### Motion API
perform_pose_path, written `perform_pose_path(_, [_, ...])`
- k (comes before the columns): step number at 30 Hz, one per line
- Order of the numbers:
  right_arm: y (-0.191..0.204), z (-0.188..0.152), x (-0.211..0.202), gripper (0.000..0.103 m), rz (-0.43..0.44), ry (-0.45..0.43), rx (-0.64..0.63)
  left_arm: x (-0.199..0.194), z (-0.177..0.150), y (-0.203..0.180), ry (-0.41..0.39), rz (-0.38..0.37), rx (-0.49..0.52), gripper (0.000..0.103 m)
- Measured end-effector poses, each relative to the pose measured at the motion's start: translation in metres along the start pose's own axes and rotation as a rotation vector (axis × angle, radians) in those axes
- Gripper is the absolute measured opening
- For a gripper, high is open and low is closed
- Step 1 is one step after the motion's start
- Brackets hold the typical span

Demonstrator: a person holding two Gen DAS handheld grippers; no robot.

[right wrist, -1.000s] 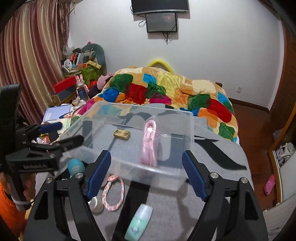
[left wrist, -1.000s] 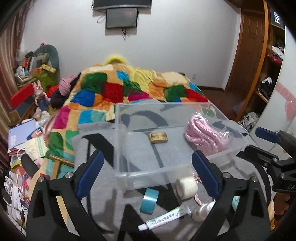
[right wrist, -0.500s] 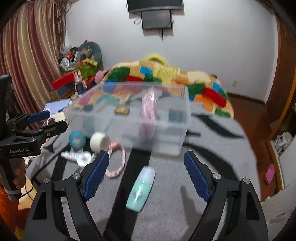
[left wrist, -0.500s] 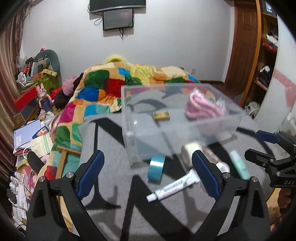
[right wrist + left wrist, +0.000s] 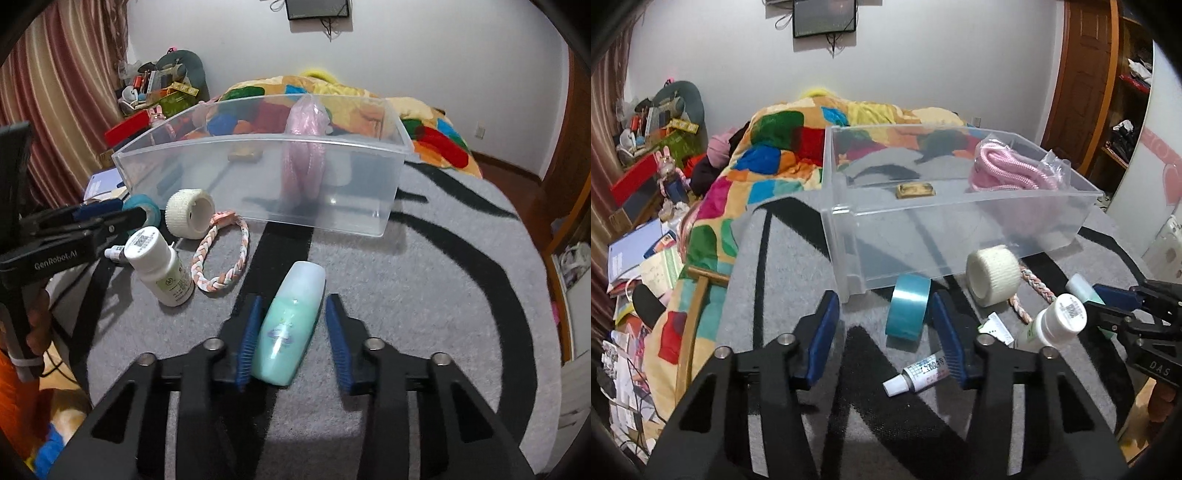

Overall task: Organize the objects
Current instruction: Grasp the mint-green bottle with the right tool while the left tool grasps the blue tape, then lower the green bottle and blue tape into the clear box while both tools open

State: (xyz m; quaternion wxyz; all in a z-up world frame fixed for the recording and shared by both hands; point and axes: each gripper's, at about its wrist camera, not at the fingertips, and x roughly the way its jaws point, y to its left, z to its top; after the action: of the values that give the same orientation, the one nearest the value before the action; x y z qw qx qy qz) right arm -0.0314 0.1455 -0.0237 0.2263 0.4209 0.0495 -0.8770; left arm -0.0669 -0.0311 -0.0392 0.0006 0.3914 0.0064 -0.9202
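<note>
Left gripper: jaws parted, nothing held. The blue tape roll stands on edge between the fingertips, close to the right finger; contact cannot be confirmed. The gripper body seen from the right wrist view carries the marking "GenRobot.AI".

Right gripper: jaws parted, straddling the mint-green bottle, which lies flat on the grey rug. The left pad is at the bottle's side; a gap shows on the right side, so the bottle is not clamped. The bottle's label print is too small to read. The right gripper housing in the left wrist view shows the letters "DAS".

Clear bin: sits on the rug beyond both grippers. Inside it lie a pink rope bundle in clear wrap and a small gold block.

Items on the rug in front of the bin:
- White gauze roll, on its side, just beside the tape roll and against the bin wall.
- Braided loop in pink, white and orange, between the gauze roll and the mint-green bottle.
- White bottle, upright, with a QR code on its cap and a green mark on its label; text unreadable.
- White tube with blue printed characters, unreadable, lying partly behind the left gripper's right finger.

A patchwork quilt covers the bed behind the bin.
</note>
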Motion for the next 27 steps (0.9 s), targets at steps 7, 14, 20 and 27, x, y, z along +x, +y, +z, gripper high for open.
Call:
perform_pose_path(7, [0.0,-0.001,-0.01,0.023,0.015,-0.027,-0.003,-0.004,-0.002,-0.003,-0.013,-0.013,-0.003,0.018])
perform_pose_path(14, [-0.005,0.012,-0.036,0.023,0.001,-0.107,0.011,-0.027,0.004,-0.005,-0.068,-0.021,-0.003,0.018])
perform_pose_path(20, [-0.011,0.032,-0.051,0.023,-0.028,-0.168,0.018,-0.045,0.021,-0.008,-0.122,0.014,0.018,0.018])
perform_pose_path(27, [-0.02,0.062,-0.062,0.023,-0.071,-0.241,0.004,-0.046,0.046,0.0,-0.146,0.0,-0.014,0.018])
